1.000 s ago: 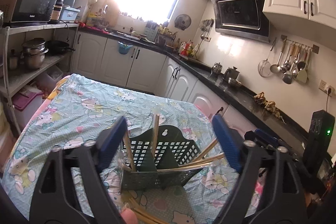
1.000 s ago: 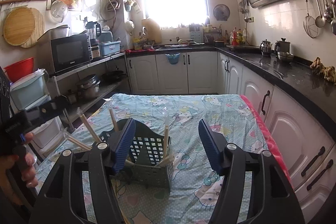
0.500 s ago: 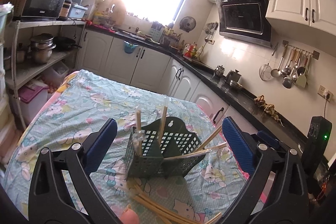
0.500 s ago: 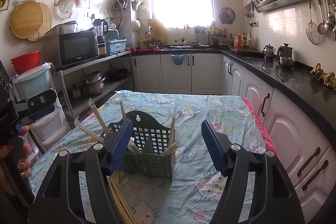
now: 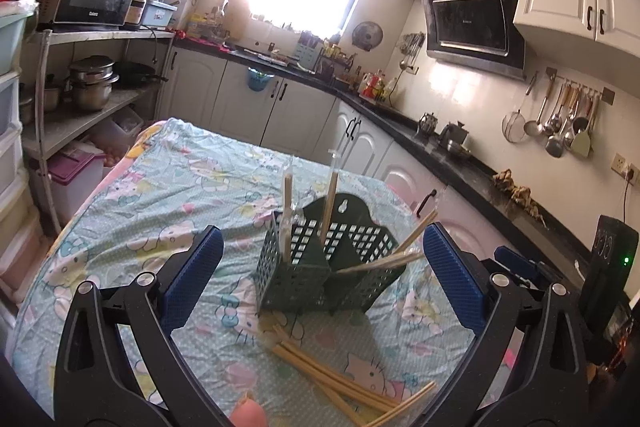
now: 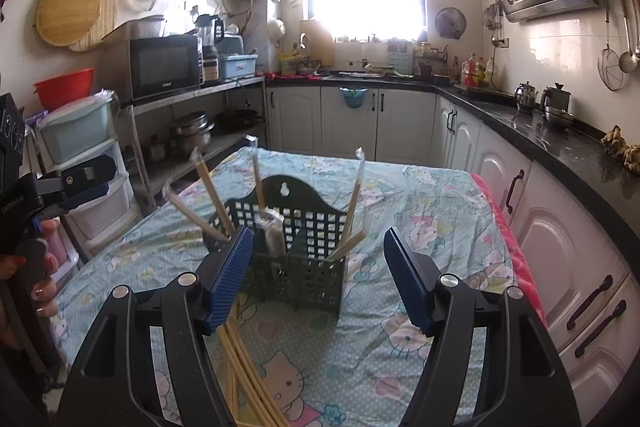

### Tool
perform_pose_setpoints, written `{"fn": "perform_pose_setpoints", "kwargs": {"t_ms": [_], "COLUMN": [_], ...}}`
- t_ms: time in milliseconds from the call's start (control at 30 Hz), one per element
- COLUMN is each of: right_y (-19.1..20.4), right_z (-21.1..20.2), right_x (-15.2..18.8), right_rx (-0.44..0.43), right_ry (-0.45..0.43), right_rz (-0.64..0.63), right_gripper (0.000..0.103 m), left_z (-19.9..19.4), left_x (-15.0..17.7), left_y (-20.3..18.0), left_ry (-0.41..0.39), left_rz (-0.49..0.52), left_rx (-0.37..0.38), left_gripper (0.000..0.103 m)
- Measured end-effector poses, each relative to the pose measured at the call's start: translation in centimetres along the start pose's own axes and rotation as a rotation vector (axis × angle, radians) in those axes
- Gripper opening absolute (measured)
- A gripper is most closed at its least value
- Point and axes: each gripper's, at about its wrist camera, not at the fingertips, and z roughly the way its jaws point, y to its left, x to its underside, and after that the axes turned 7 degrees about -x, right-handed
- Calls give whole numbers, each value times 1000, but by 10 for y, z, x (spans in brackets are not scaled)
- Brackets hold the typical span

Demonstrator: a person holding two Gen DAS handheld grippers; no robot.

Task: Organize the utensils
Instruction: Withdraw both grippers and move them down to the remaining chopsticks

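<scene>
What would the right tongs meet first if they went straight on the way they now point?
Most likely the dark green perforated plastic utensil basket. It stands on the cartoon-print tablecloth, centred between the open right tongs, with wooden chopsticks poking out. Depth is unclear, so the nearer loose chopsticks might brush first.

Dark green was the perforated utensil basket [image 5: 320, 267], its walls a grid of small square holes. Pale wooden tan, the chopsticks [image 5: 340, 383] lying loose on the cloth. The tablecloth [image 5: 168, 195] was light turquoise with fine dots and pink-and-white cartoon cats. Blue ribbed pads on black frames marked the left gripper [image 5: 320, 283] and the right gripper [image 6: 318, 281]. Cabinets [image 6: 404, 123] were white, countertop [image 6: 560, 147] black.
</scene>
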Motion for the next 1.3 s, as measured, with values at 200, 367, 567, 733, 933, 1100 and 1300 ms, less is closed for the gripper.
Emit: {"fn": "perform_pose_setpoints", "kwargs": {"t_ms": [200, 367, 567, 733, 933, 1100, 1300], "right_y": [4, 10, 21, 29, 34, 36, 37], "right_z": [6, 12, 19, 26, 35, 46, 56], "right_x": [12, 22, 31, 39, 48, 58, 68], "right_rx": [-19, -33, -53, -69, -87, -97, -104], "right_ry": [43, 76, 111, 143, 179, 220, 261], "right_rz": [-5, -19, -43, -62, -78, -82, -92], "right_gripper": [66, 66, 66, 66, 66, 66, 66], "left_z": [4, 8, 14, 25, 37, 49, 62], "left_x": [13, 22, 31, 41, 52, 62, 73], "left_y": [6, 9, 14, 22, 30, 38, 44], "left_ry": [46, 70, 105, 149, 193, 247, 309], "left_rz": [-9, -11, -17, -24, -38, -68, -99], "left_rx": [-17, -29, -48, -70, -89, -90, -55], "left_gripper": [92, 92, 92, 92, 92, 92, 92]}}
